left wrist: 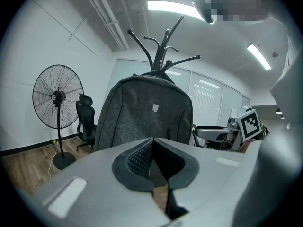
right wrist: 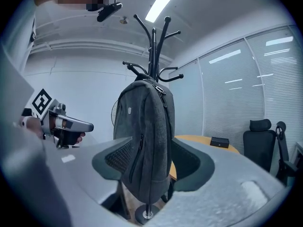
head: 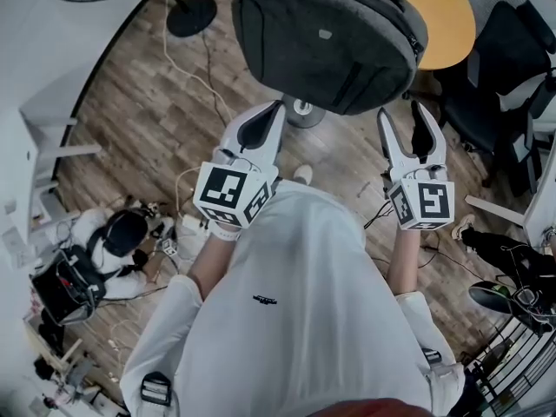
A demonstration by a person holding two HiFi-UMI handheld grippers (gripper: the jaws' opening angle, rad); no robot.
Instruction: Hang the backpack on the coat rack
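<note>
One grey backpack (right wrist: 144,141) — hanging upright on coat rack (right wrist: 154,46).

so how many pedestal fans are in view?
1. The pedestal fan stands on the wood floor, left of the hanging backpack in the left gripper view, next to a black office chair. Another could be hidden behind the backpack.

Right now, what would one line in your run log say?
backpack: hanging on coat rack | left claw: shut, empty | right claw: open, not gripping | task: looks done
</note>
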